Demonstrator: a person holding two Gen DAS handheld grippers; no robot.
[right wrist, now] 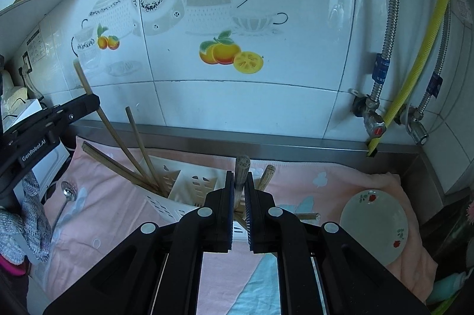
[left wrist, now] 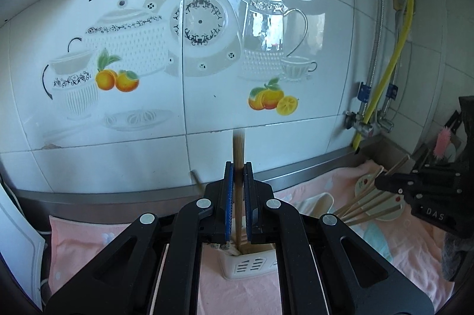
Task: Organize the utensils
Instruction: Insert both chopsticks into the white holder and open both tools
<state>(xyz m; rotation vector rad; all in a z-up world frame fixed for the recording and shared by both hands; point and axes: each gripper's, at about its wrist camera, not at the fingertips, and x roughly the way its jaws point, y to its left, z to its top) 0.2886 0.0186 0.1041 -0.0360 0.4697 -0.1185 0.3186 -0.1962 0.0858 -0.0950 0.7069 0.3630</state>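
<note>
both grippers clamped on chopsticks over the holder

on the pink towel [right wrist: 112, 184] by the tiled wall [right wrist: 237, 96], a white slotted utensil holder [right wrist: 177, 187] sits just short of the steel counter ledge [right wrist: 266, 141], with open cloth toward the camera. left gripper [left wrist: 238, 170] is closed tight on one pale wooden chopstick [left wrist: 238, 146], standing upright, its lower end in the holder. right gripper [right wrist: 238, 178] pinches a darker chopstick [right wrist: 242, 167] just beside the holder. three more chopsticks lean out of it. a metal spoon [right wrist: 66, 193] lies left, a flowered dish [right wrist: 376, 223] right.
</note>
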